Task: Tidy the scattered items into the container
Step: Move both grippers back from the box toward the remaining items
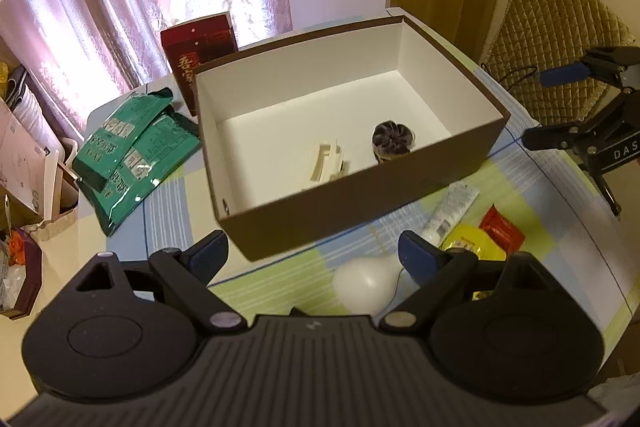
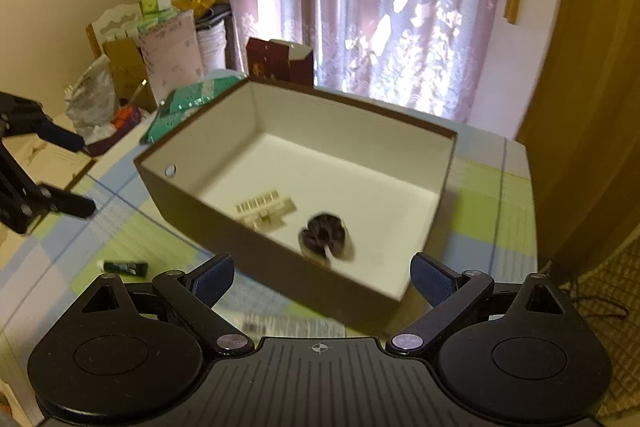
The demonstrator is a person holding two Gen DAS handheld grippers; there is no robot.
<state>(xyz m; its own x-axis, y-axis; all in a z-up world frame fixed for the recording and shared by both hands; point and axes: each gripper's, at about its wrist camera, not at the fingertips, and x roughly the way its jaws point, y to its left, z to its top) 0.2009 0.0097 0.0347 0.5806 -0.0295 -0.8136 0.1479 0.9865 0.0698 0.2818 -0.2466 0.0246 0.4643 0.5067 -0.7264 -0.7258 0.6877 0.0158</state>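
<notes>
Both pairs of fingers gape wide and empty. The left gripper (image 1: 314,255) hovers over the bulb (image 1: 366,285), just beside the box (image 1: 352,195): I'd lower squarely, close gently round its globe, lift clear over the rim.

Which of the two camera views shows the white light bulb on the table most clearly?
The left wrist view shows the white light bulb best: it lies sharp on the checked cloth before the brown box, just inside the open left gripper. The right wrist view shows no bulb; only a blurred strip lies below that box.
</notes>
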